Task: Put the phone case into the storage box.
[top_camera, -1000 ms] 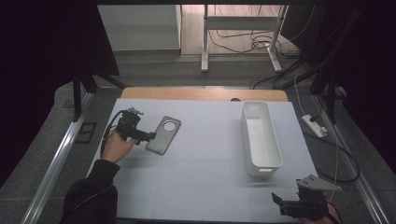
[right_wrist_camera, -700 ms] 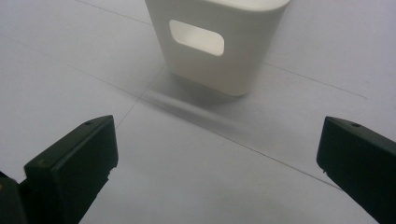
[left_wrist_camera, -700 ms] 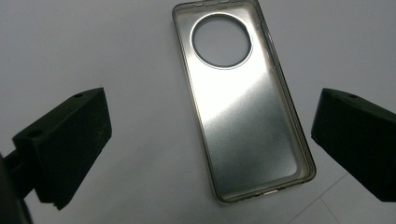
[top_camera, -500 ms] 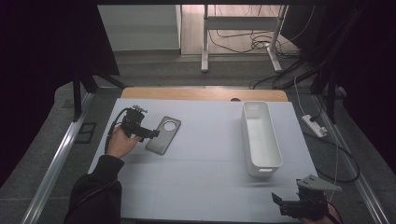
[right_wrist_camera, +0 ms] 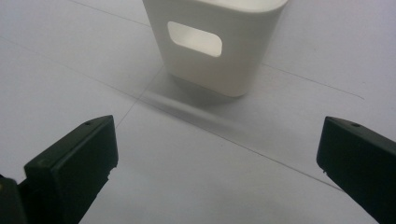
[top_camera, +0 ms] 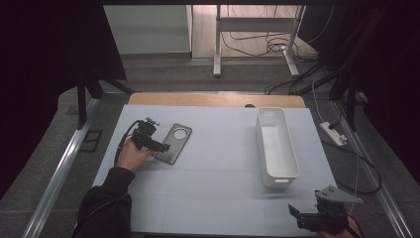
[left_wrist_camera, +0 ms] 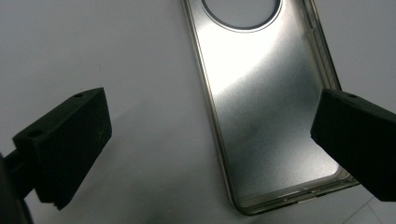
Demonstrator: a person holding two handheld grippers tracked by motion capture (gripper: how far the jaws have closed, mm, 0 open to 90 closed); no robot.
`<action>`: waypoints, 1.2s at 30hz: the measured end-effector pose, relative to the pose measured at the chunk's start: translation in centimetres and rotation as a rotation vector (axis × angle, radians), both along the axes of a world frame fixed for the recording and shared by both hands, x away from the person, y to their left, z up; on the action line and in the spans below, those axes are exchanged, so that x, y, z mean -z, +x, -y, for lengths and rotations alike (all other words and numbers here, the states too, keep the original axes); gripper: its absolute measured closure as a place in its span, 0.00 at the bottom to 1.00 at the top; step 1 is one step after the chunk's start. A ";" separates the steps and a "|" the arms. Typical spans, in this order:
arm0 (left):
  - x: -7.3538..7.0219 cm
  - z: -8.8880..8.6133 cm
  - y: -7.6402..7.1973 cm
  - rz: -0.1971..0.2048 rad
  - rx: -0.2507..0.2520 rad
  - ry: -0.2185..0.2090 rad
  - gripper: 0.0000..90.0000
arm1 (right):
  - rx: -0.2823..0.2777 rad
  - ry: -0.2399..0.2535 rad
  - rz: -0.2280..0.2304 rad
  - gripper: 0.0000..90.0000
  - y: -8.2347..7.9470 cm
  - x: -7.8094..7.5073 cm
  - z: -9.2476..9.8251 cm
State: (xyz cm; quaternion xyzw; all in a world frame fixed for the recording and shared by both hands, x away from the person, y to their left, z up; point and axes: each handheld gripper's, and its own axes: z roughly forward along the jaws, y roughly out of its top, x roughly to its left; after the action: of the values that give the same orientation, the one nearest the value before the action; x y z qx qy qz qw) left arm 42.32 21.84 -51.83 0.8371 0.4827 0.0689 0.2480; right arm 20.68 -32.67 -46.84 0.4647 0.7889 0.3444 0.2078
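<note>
A dark, glossy phone case (top_camera: 174, 143) with a round camera hole lies flat on the white table (top_camera: 213, 148) at the left. My left gripper (top_camera: 159, 147) hovers at its near end, open; in the left gripper view the case (left_wrist_camera: 266, 107) lies between the spread jaws, nearer the right one, and I cannot tell whether they touch it. My right gripper (top_camera: 304, 216) rests open at the table's front right corner. Its view looks at the near end wall of the white bin (right_wrist_camera: 212, 42), with nothing between the jaws.
A long white bin (top_camera: 276, 145) with a handle slot stands lengthwise on the right half of the table, apparently empty. A power strip (top_camera: 333, 133) and cables lie off the right edge. Metal rails flank the table; a desk frame stands beyond.
The left hand has shifted its gripper slightly toward the near end of the phone case. The right gripper has stayed in place.
</note>
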 end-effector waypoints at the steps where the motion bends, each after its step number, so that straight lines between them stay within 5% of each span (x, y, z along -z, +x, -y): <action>1: 0.2 0.1 0.0 -0.004 0.000 0.005 0.00 | 0.001 0.000 0.000 0.00 0.0 0.0 0.0; 10: 1.3 0.3 0.1 -0.039 0.007 0.032 0.00 | 0.004 -0.002 0.004 0.00 0.0 0.0 0.0; 16: 1.2 0.5 -0.2 -0.014 -0.006 0.069 0.07 | 0.004 -0.004 0.005 0.00 -0.1 0.0 0.0; 25: 0.6 -0.4 -0.8 0.007 -0.018 0.046 0.36 | 0.001 -0.009 0.006 0.00 0.0 0.0 -0.1; 36: 0.2 -0.2 -0.9 -0.056 -0.003 -0.018 0.86 | -0.008 -0.015 0.004 0.00 -0.1 0.0 -0.1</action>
State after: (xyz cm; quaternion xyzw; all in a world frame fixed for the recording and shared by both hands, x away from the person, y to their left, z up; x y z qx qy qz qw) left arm 41.46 22.09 -52.07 0.8357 0.4914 0.0417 0.2417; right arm 20.62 -32.53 -46.84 0.4591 0.7928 0.3404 0.2116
